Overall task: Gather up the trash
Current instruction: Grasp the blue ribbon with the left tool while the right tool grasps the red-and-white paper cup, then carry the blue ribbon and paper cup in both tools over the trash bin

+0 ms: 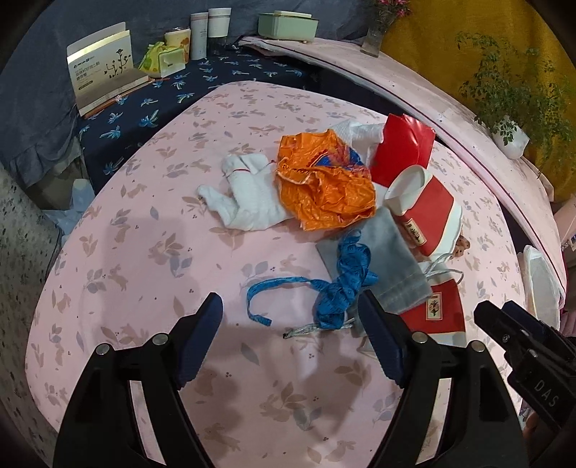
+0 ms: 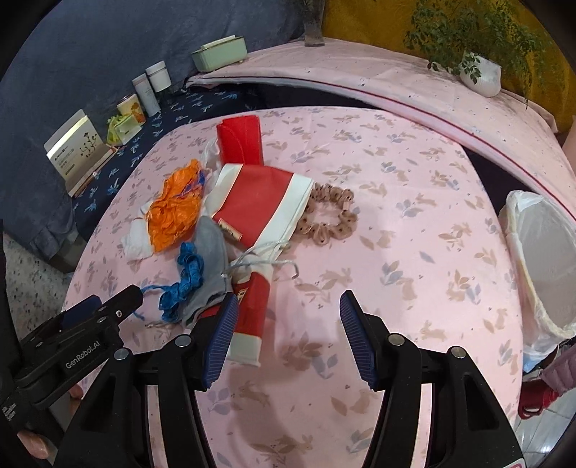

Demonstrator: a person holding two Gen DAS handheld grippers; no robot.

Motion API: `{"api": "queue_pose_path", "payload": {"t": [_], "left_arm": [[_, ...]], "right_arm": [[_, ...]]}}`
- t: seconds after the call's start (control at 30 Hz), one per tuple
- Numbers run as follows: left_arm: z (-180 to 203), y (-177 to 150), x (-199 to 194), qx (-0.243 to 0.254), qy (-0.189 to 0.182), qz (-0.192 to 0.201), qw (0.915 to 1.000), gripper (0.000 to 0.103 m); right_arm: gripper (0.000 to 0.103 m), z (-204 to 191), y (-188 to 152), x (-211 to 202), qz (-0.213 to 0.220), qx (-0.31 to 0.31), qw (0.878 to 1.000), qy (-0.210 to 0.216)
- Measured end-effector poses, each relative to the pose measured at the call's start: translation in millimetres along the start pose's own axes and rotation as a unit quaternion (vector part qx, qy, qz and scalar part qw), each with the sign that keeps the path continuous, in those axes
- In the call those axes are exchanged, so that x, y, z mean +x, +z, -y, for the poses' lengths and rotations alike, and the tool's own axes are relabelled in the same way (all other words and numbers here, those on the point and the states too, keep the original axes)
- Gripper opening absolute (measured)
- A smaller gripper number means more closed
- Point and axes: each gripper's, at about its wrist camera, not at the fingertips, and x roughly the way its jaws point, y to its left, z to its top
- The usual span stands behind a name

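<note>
A heap of trash lies on the pink rabbit-print tablecloth. It holds a crumpled orange plastic bag, a white glove, a tangled blue ribbon, a grey pouch, a red-and-white paper bag and a red envelope. My left gripper hangs open just short of the blue ribbon, with nothing between its fingers. My right gripper is open over the cloth. A red-and-white box lies just inside its left finger, and the pads do not press on it.
A bin with a white liner stands off the table's right edge. A tan dotted scrunchie lies beside the paper bag. Cups, boxes and a green tissue case sit on the dark blue surface behind. A potted plant stands at the back right.
</note>
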Motion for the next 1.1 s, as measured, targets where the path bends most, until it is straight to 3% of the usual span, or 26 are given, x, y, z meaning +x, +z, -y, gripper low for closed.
{"api": "queue_pose_path", "payload": {"t": [0.23,0.3,0.4,0.57,0.73,0.9,1.1], "left_arm": [[-12,-11,14,-0.013,-0.001,-0.024,0.9996,0.074],[-15,-12,18,-0.019,-0.006,-0.029,0.9994,0.074],[-15,-13,23,-0.026,-0.016,-0.038,0.9988,0.074],[-9,-9,31,-0.03,-0.044,-0.045,0.9976,0.072],[5,-4,40,-0.015,-0.063,-0.052,0.9965,0.059],[21,-4,46,0.009,-0.077,-0.06,0.9952,0.025],[30,-6,37,0.02,-0.081,-0.051,0.9952,0.018]], "right_arm": [[0.055,-12,-8,18,-0.022,-0.001,1.0,0.017],[0.051,-12,-9,23,-0.029,0.002,0.999,0.024],[0.036,-12,-10,29,-0.042,0.007,0.999,0.035],[0.028,-9,-12,29,-0.04,0.02,0.998,0.045],[0.02,-3,-10,22,-0.032,0.024,0.998,0.049],[0.019,3,-11,13,-0.026,0.026,0.998,0.048],[0.018,12,-14,1,-0.015,0.031,0.998,0.049]]}}
